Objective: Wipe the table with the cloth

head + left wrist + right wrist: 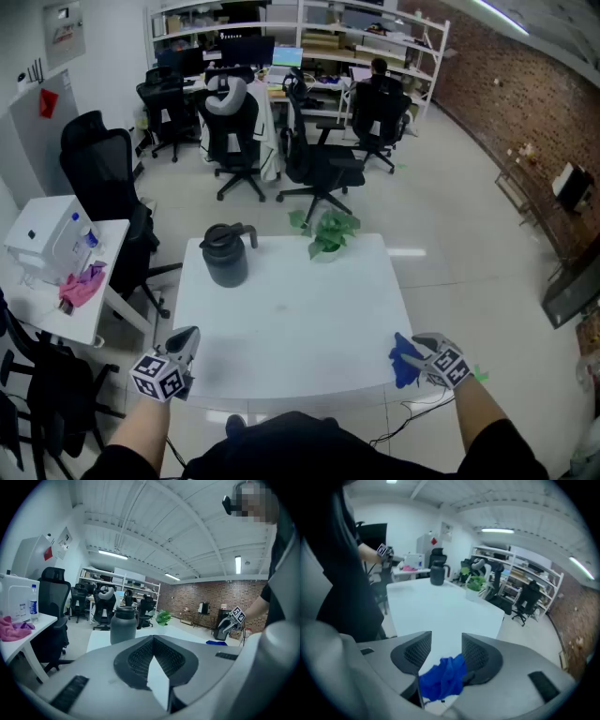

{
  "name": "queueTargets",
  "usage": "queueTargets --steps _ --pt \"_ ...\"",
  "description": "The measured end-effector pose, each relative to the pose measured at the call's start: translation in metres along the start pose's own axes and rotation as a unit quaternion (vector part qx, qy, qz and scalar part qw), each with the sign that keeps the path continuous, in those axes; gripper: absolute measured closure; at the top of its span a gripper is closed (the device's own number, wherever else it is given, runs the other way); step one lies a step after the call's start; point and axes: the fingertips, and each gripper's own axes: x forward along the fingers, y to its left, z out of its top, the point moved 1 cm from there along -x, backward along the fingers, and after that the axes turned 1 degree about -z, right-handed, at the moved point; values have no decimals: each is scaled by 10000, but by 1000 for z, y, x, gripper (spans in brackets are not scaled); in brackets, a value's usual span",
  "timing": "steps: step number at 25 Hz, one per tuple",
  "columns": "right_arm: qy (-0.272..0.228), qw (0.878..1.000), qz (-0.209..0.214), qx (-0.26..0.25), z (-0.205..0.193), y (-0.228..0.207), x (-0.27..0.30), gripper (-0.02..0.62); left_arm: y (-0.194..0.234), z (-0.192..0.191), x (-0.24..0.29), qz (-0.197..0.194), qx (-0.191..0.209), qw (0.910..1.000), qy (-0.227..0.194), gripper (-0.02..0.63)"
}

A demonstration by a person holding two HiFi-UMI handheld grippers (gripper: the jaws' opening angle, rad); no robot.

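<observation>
A blue cloth [404, 362] lies bunched at the front right edge of the white table [291, 319]. My right gripper [417, 349] is at that edge, tilted down. In the right gripper view the cloth [440, 679] fills the gap low between the two pads, and the right gripper [446, 639] is shut on it while the tips stand apart. My left gripper [187, 336] hovers at the table's front left corner, shut with nothing in it. In the left gripper view its tips [152, 638] meet.
A dark grey jug [226, 253] stands at the table's far left and a green plant [330, 232] at the far edge. A side table [94, 314] on the left holds a white box [37, 239] and a pink rag [82, 286]. Office chairs [234, 131] stand behind.
</observation>
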Motion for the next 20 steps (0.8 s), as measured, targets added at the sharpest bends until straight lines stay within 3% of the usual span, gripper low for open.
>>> queueTargets --steps 2,5,7,12,20 --pt "634 9947 413 -690 -26 9 8 329 -1 -4 -1 25 18 10000 42 606" --pt "1478 9727 880 -1557 -65 17 18 267 -4 -10 -2 49 38 9999 115 606" --pt "1864 9588 1064 -1863 -85 17 26 226 -8 -13 -3 64 38 9998 186 606" --pt "2276 9423 1307 -2077 -111 15 52 147 -12 -18 -6 118 53 9993 354 606" --pt "2562 9253 1767 -2166 -133 14 76 177 -8 -18 -4 250 14 9987 436 606"
